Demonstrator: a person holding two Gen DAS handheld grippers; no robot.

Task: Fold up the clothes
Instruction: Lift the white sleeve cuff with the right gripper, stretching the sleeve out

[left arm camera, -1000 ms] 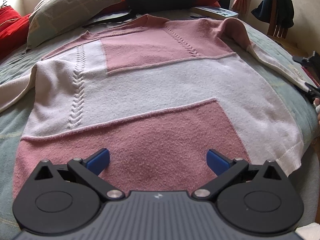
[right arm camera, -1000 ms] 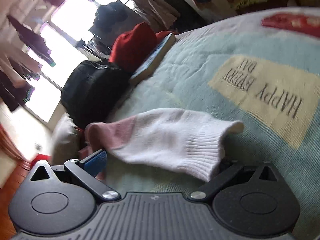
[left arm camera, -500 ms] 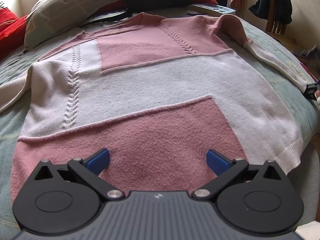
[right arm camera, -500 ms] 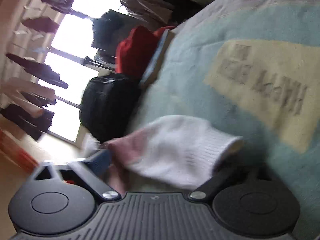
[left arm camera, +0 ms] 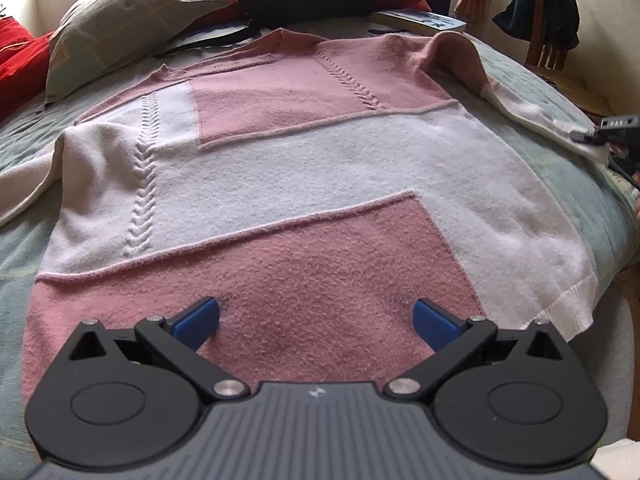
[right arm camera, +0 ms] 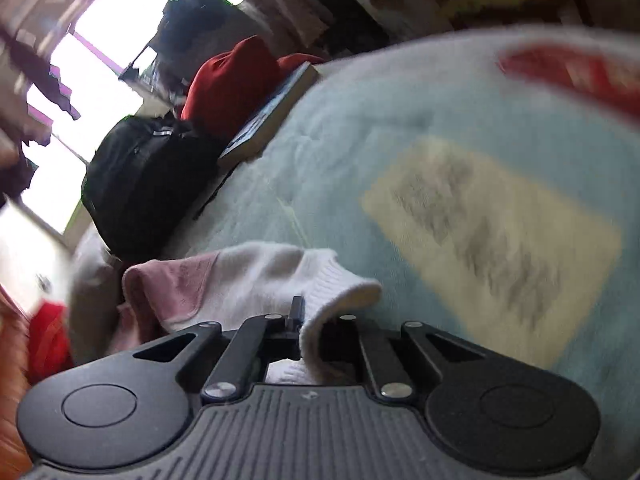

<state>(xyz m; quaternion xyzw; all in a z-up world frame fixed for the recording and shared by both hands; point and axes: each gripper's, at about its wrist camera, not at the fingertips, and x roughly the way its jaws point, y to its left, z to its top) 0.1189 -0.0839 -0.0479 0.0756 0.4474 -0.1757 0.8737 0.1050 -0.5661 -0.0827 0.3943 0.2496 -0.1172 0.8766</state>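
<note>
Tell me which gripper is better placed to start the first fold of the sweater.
Right. The right gripper is shut on the white ribbed cuff of the sweater's sleeve, ready to carry it across. The left gripper hangs open above the pink hem panel, gripping nothing.

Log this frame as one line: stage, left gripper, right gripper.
stage: sleeve fold start | left gripper: open above sweater hem | right gripper: shut on sleeve cuff

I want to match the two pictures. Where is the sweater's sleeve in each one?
Left wrist view: the sleeve runs down the upper right, beside the sweater.
Right wrist view: the sleeve is at lower centre, its cuff pinched in the right tool.
Shared landmark: the book.
</note>
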